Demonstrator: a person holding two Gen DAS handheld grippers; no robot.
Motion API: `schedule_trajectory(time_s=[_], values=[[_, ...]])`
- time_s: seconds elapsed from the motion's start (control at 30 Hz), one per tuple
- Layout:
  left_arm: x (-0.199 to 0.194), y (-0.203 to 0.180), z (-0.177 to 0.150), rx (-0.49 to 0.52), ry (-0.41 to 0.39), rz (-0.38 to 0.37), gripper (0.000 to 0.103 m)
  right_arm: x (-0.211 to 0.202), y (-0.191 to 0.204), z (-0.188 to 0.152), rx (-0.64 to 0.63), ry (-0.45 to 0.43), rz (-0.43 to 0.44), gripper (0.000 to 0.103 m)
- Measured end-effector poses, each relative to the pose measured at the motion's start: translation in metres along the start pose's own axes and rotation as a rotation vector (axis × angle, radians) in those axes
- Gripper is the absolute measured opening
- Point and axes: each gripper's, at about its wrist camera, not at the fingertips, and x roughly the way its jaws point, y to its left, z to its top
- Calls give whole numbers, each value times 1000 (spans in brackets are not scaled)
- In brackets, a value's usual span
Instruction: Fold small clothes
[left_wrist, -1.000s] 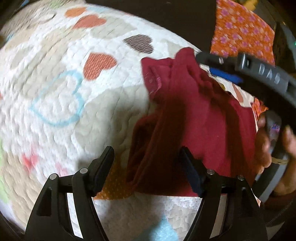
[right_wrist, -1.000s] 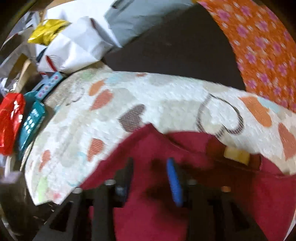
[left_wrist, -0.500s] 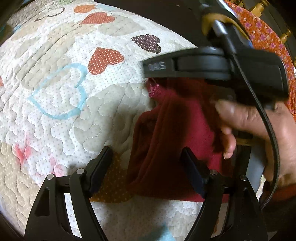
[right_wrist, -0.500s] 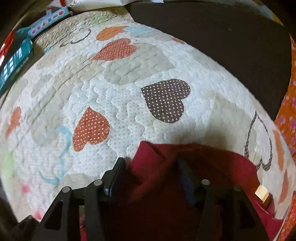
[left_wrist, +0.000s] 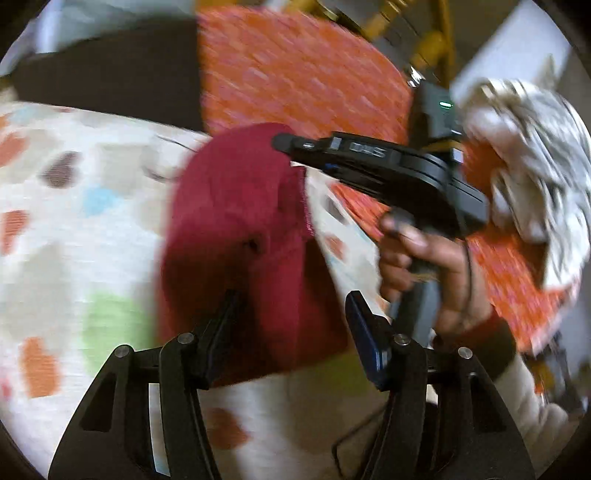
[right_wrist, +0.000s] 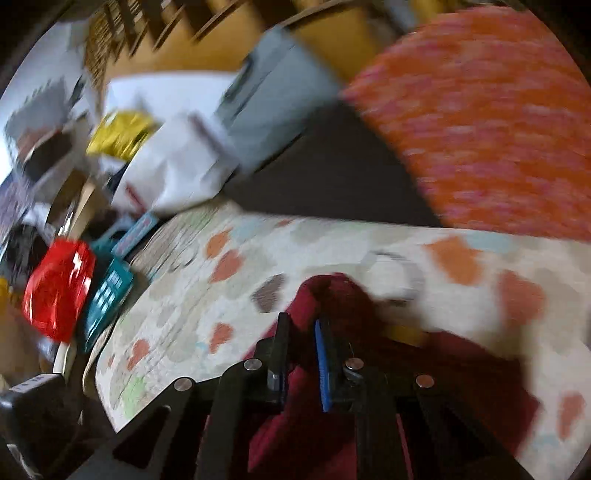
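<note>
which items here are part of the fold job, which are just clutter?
Job:
- dark red garment
- right gripper, closing on the garment
- left gripper, closing, garment between its jaws
- heart-print quilt

Clutter:
- red packet
- teal calculator
- yellow packet
- white bag

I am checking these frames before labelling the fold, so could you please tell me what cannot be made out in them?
- Left wrist view: motion blur smears the quilt; whether the left gripper's closing jaws touch the dark red garment between them is unclear.
- Right wrist view: the right gripper hides the pinched fold; the garment's near end is cut off by the bottom edge.
- Both views: the garment's type is unreadable while bunched.
</note>
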Motion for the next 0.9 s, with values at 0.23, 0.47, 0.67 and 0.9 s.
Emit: schedule_trajectory(time_s=[0.23, 0.47, 0.67, 0.9], values=[[36, -33, -9, 134, 196, -47, 58, 7, -105, -63, 293, 91, -113, 11], [-9, -36, 5, 330, 115, 7, 64, -28, -104, -87, 400, -5, 26, 61], [41, -1, -22, 198, 309, 87, 64, 25, -89, -95, 383, 129, 8, 63], [28, -22, -14, 207, 257, 7, 64, -1, -45, -76, 127, 42, -33, 19]])
